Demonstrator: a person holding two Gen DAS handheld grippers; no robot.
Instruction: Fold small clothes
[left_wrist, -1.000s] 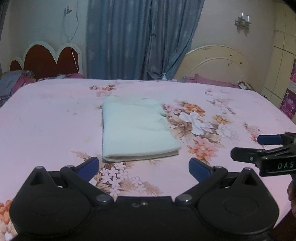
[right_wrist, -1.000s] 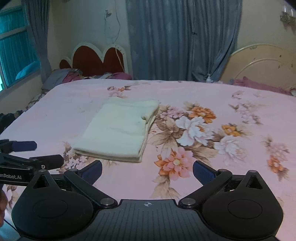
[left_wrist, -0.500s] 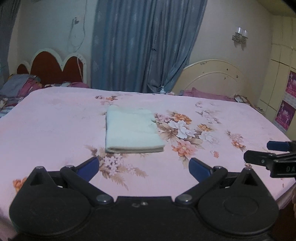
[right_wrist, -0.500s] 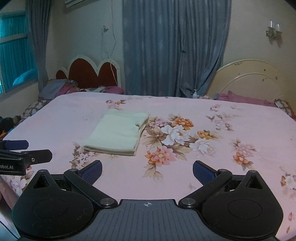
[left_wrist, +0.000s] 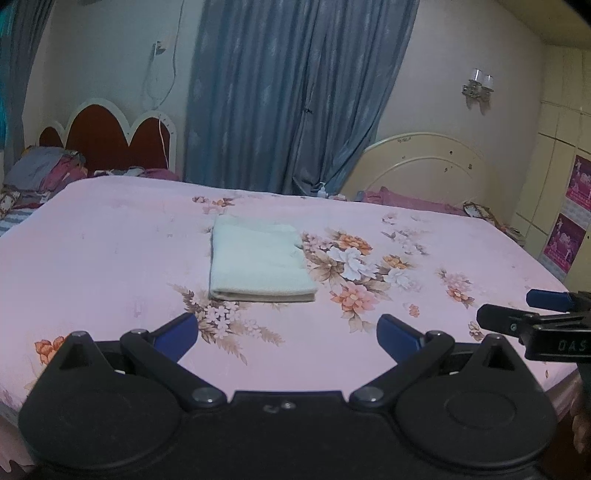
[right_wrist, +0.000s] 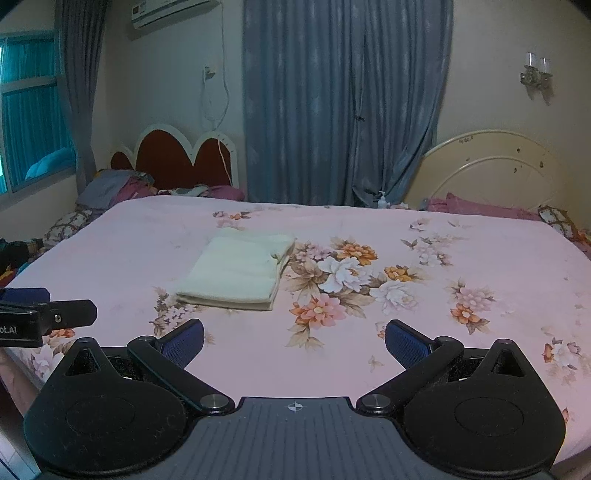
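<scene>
A pale cloth (left_wrist: 258, 260) lies folded into a neat rectangle on the pink flowered bed (left_wrist: 110, 251); it also shows in the right wrist view (right_wrist: 240, 271). My left gripper (left_wrist: 288, 338) is open and empty, held near the bed's front edge, well short of the cloth. My right gripper (right_wrist: 293, 341) is open and empty, also back from the cloth. The right gripper shows at the right edge of the left wrist view (left_wrist: 535, 314), and the left gripper at the left edge of the right wrist view (right_wrist: 40, 314).
Two headboards (right_wrist: 177, 158) (right_wrist: 491, 170) and blue curtains (right_wrist: 343, 103) stand behind the bed. Piled clothes (left_wrist: 40, 177) lie at the far left and pillows (right_wrist: 480, 208) at the far right. A small bottle (right_wrist: 383, 201) stands by the curtain.
Both grippers have pulled back and up from the folded cloth, which now looks smaller and farther. The cloth has not moved. Both jaws stay open.
</scene>
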